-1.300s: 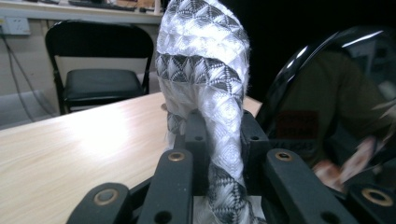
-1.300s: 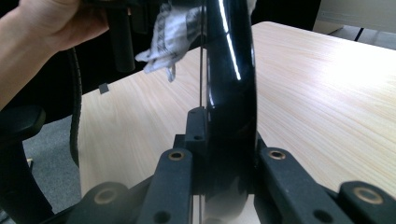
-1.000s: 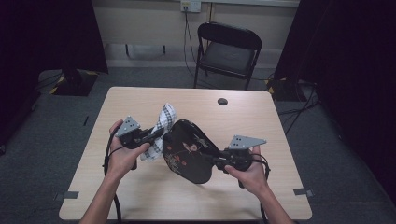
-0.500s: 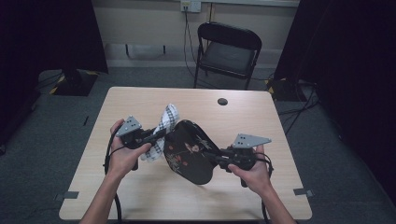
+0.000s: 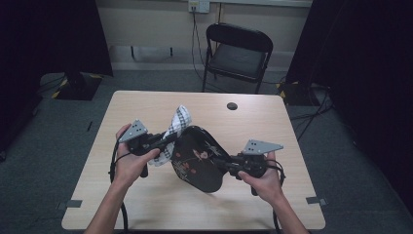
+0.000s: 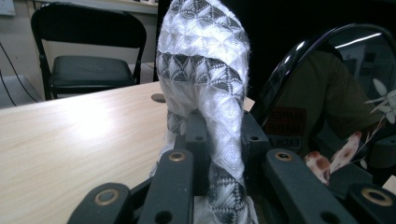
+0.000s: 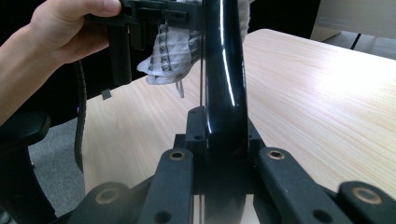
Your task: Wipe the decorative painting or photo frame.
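Black plate [image 5: 197,161] rim clamped edge-on in right gripper [image 5: 229,165] jaws | cloth [image 6: 205,88] pinched in left gripper [image 5: 168,141] jaws

Black folding chair [image 5: 237,53] behind wood table [image 5: 146,204], prob. grey carpet [image 5: 53,161].

I am seeing small shifts only. The black plate [image 5: 197,161] with the floral pattern is tilting a little differently, its upper edge now leaning closer to the left gripper [image 5: 163,140]. The checked cloth [image 5: 176,127] is sitting tighter against the plate's rim than a second ago, and my left hand [image 5: 130,163] is edging slightly toward the plate.
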